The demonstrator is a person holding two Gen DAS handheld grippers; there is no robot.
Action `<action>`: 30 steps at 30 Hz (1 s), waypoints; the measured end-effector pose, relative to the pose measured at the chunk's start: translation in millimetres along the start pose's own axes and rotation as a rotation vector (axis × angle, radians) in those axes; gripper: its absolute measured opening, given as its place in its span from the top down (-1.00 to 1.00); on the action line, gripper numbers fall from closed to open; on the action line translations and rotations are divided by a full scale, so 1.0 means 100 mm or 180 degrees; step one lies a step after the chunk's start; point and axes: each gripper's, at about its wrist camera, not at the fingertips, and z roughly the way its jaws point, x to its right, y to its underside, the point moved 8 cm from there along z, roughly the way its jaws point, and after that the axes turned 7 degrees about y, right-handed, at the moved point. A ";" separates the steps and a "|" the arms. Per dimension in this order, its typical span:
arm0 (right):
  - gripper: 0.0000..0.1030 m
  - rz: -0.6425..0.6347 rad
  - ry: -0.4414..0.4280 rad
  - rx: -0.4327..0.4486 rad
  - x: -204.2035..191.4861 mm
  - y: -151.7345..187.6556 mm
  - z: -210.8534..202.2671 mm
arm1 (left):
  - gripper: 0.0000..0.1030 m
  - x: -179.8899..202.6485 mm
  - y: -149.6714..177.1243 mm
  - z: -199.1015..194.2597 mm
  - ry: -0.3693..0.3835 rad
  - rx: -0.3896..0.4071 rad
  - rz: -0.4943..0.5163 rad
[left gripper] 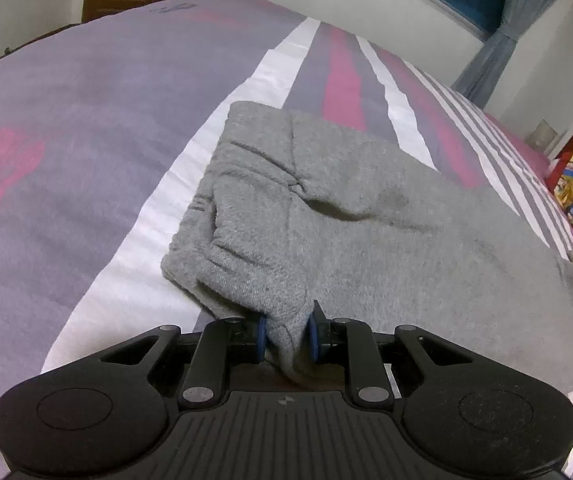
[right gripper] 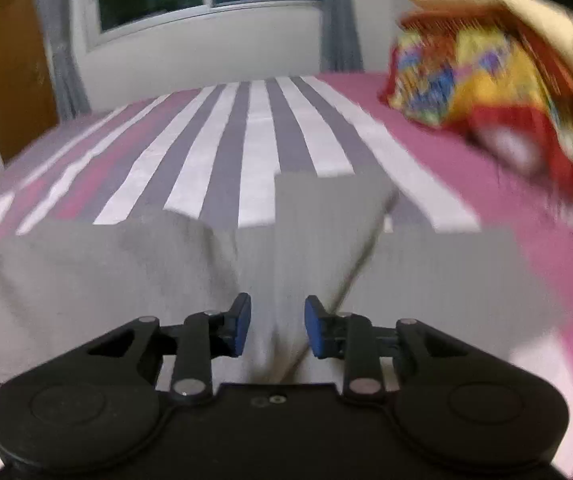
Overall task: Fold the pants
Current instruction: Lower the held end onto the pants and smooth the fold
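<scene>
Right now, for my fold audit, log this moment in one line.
left gripper shut on pants | right gripper open over pants | bed

We look from two wrist cameras, each mounted just behind its own fingers and tilted down over the bed point(left gripper: 86, 152). The left view faces across the bed toward a corner with a door and window; the right view, blurred, faces the window wall. Both sit close above the pants point(left gripper: 366, 248), which they share, along with the striped sheet.
</scene>
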 end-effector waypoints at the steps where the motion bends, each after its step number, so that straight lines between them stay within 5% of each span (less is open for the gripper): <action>1: 0.31 -0.0144 0.0030 -0.0099 -0.03 -0.03 0.16 | 0.60 0.00 0.00 0.01 -0.0003 -0.0002 0.0004; 2: 0.18 -0.0307 0.0081 -0.0227 -0.10 0.02 0.28 | 0.60 0.00 -0.01 0.01 -0.0004 -0.0006 0.0010; 4: 0.23 -0.0608 0.0280 -0.0440 -0.13 0.07 0.57 | 0.60 -0.01 -0.01 0.01 0.0010 -0.0024 -0.0006; 6: 0.95 -0.0592 0.0237 -0.0475 -0.05 0.00 0.62 | 0.60 -0.01 -0.02 0.01 0.0024 -0.0034 -0.0019; 12: 0.92 -0.0018 0.0114 -0.0421 0.47 0.11 -0.01 | 0.60 -0.03 -0.01 0.03 0.0045 -0.0003 -0.0025; 15: 0.85 -0.0152 0.0077 -0.0914 0.59 0.50 0.20 | 0.60 -0.03 0.00 0.04 0.0047 0.0006 -0.0028; 18: 0.39 -0.0349 0.0178 -0.0543 0.54 0.30 0.05 | 0.60 -0.03 0.00 0.03 0.0053 0.0002 -0.0037; 20: -0.11 -0.0478 0.0030 -0.0111 0.41 0.09 -0.17 | 0.60 -0.04 0.00 0.04 0.0060 0.0006 -0.0044; 21: -0.12 -0.0585 0.0012 -0.0001 0.33 -0.03 -0.20 | 0.60 -0.04 0.00 0.04 0.0067 0.0010 -0.0063; 24: 0.14 -0.0902 0.0105 -0.0042 0.17 -0.18 0.08 | 0.60 -0.04 0.00 0.04 0.0064 0.0015 -0.0070; 28: 0.81 -0.1185 0.0243 -0.0269 0.07 -0.23 0.52 | 0.60 -0.04 0.00 0.04 0.0064 -0.0001 -0.0080; 30: 0.91 -0.1078 0.0260 -0.0210 0.15 -0.35 0.56 | 0.60 -0.04 0.00 0.04 0.0068 0.0003 -0.0075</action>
